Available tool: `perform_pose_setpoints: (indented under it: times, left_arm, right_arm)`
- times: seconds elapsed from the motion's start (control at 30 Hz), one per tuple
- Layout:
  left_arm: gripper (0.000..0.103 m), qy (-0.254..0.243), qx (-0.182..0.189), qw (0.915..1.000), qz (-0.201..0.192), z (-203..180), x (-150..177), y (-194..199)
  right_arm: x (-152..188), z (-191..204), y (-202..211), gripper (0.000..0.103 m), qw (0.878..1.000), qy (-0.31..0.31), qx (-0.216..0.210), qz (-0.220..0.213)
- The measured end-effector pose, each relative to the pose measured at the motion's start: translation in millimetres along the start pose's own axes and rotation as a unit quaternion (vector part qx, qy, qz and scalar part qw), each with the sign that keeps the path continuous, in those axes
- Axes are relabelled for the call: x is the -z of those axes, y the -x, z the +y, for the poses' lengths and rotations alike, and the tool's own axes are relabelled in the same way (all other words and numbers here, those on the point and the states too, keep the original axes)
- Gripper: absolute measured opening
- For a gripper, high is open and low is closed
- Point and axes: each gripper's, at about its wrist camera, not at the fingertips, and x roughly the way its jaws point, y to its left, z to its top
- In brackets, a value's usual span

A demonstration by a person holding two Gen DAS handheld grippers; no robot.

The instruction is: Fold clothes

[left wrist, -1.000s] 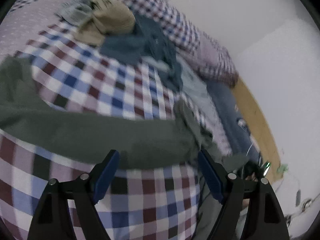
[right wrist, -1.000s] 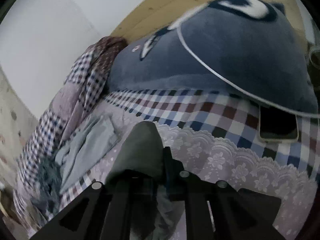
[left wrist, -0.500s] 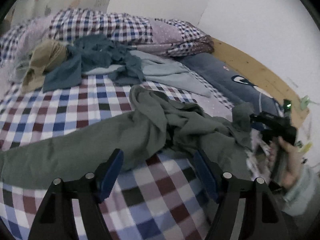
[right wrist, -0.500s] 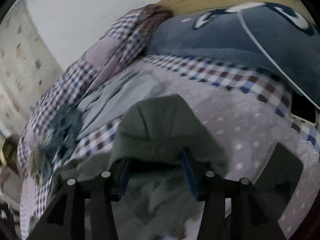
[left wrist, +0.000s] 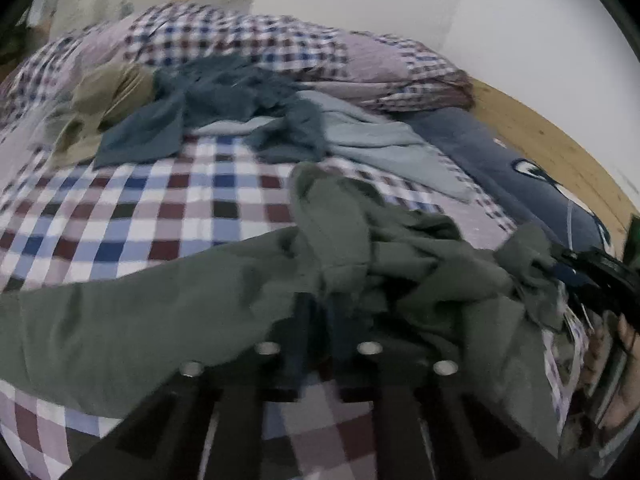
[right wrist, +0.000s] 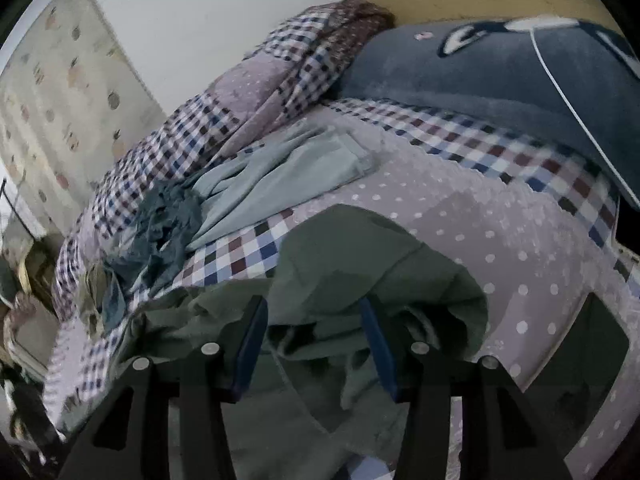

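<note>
A dark green garment (left wrist: pixel 160 312) lies crumpled across the checked bed sheet (left wrist: pixel 140 208), with one long part stretching left. My left gripper (left wrist: pixel 320 312) is shut on a bunched fold near its middle, and the cloth hides the fingertips. In the right wrist view the same green garment (right wrist: pixel 360 256) humps over my right gripper (right wrist: pixel 312 320). That gripper is open, its blue pads (right wrist: pixel 248 344) apart and cloth lying loose between them. A hand (left wrist: pixel 624 336) holds the right gripper at the far right edge of the left wrist view.
Several other clothes are piled at the back of the bed: a teal one (left wrist: pixel 208 104), a pale blue one (left wrist: pixel 380 144) and a tan one (left wrist: pixel 108 96). A rolled checked quilt (left wrist: pixel 280 48) lies behind them. A navy pillow (right wrist: pixel 480 72) rests against the wooden headboard (left wrist: pixel 552 140).
My left gripper, open over the green garment before, has shut on a fold of it. My right gripper, shut on the cloth a second ago, has opened and stays open.
</note>
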Motion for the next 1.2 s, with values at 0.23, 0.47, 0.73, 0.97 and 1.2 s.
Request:
perform_pose_setpoints:
  times: [0.23,0.47,0.73,0.97,1.2]
  left_arm:
    - [0.000,0.127,-0.051,0.9864,-0.090,69,-19,48]
    - [0.000,0.222,-0.094,0.9643,-0.110,133,-23,66]
    - [0.000,0.190,-0.007,0.9780,-0.087,106,-22,53]
    - [0.038,0.143,0.069,0.9861,-0.048,70,-21,40]
    - [0.058,0.111,0.120,0.9860,-0.033,43,-19,42]
  right_arm:
    - [-23,-33,32,0.047,0.996,-0.049,0.005,-0.080]
    - [-35,-46,39,0.045,0.995,-0.048,0.015,-0.084]
    - [-33,-34,14,0.056,0.997,0.051,0.054,-0.031]
    - [-21,-45,-20,0.056,0.995,0.072,0.044,0.061]
    - [-17,-39,-28,0.022,0.994,0.066,0.000,0.086]
